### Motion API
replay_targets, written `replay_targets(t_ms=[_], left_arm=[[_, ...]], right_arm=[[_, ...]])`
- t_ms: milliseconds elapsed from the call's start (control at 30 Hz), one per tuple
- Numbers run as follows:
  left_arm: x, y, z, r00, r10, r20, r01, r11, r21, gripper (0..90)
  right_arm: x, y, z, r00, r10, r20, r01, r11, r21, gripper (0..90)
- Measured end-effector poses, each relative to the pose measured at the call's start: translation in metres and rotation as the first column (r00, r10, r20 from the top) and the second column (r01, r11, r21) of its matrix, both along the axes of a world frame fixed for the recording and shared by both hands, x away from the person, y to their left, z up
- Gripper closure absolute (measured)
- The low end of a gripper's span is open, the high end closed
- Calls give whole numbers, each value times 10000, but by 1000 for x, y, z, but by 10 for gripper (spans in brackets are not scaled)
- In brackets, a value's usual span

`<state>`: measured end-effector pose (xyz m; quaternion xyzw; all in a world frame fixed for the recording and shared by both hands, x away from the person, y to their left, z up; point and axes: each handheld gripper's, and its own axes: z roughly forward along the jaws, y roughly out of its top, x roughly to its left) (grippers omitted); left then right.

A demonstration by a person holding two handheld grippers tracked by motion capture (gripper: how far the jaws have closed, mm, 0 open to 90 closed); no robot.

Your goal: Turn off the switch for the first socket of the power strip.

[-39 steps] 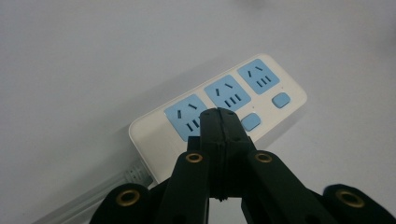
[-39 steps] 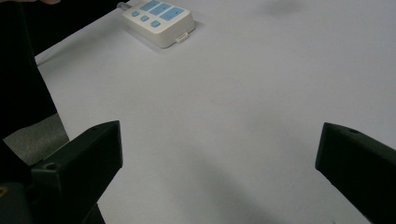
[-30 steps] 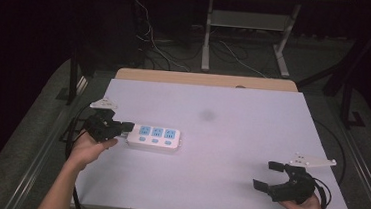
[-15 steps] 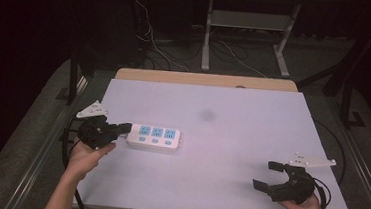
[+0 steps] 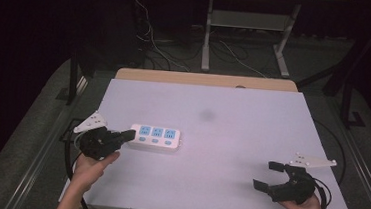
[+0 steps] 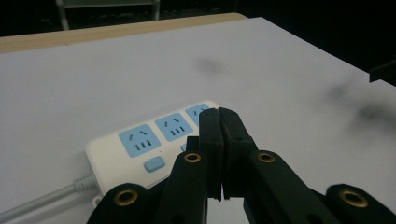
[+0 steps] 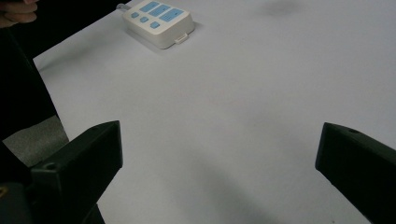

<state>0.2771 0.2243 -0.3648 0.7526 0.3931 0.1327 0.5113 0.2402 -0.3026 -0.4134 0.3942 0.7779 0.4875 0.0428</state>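
A white power strip with three blue sockets and blue switches lies flat on the left part of the white table. My left gripper is shut with nothing between its jaws, its tips at the strip's left end. In the left gripper view the closed gripper hovers just over the strip, whose grey cable trails off to the left. My right gripper stands open near the front right corner, holding nothing. The right gripper view has the strip far ahead of the open gripper.
A dark smudge marks the middle of the tabletop. A wooden strip runs along the far edge. Beyond it are floor cables and the metal legs of another table.
My left gripper has drifted slightly left and back toward the person, staying shut at the strip's end. The right gripper and the strip have not moved.
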Motion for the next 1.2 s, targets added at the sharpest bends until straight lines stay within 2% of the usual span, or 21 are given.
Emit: replay_targets(t_ms=[133,267,333,500,600,667,800,1200], left_arm=[[-5,-3,-6,9996,-270,-9,270,9996,-99,846],[-10,-7,-10,9978,-663,42,664,9976,-189,719],[-12,-10,-11,9962,-867,-47,866,9961,-198,614],[-13,-17,-17,9890,-1401,-480,1390,9899,-270,276],[-14,-21,-22,9839,-1674,-626,1660,9857,-273,132],[-15,-23,-26,9830,-1703,-684,1685,9852,-308,117],[-15,-26,-35,9753,-1995,-946,1967,9797,-377,0],[-19,-37,-55,9633,-2337,-1322,2367,9716,68,0]], right_arm=[[0,0,0,10000,10,4,-10,10000,-5,4],[0,0,-1,10000,22,-14,-22,10000,-17,4],[0,1,-1,10000,34,-9,-34,10000,-16,4],[0,0,-1,10000,27,-11,-27,10000,-10,4],[0,0,-1,10000,22,-11,-22,10000,1,4],[0,0,-1,10000,26,-14,-26,10000,4,4],[0,0,-1,10000,29,-27,-29,10000,3,4],[0,0,-1,10000,66,-42,-66,10000,-2,4]])
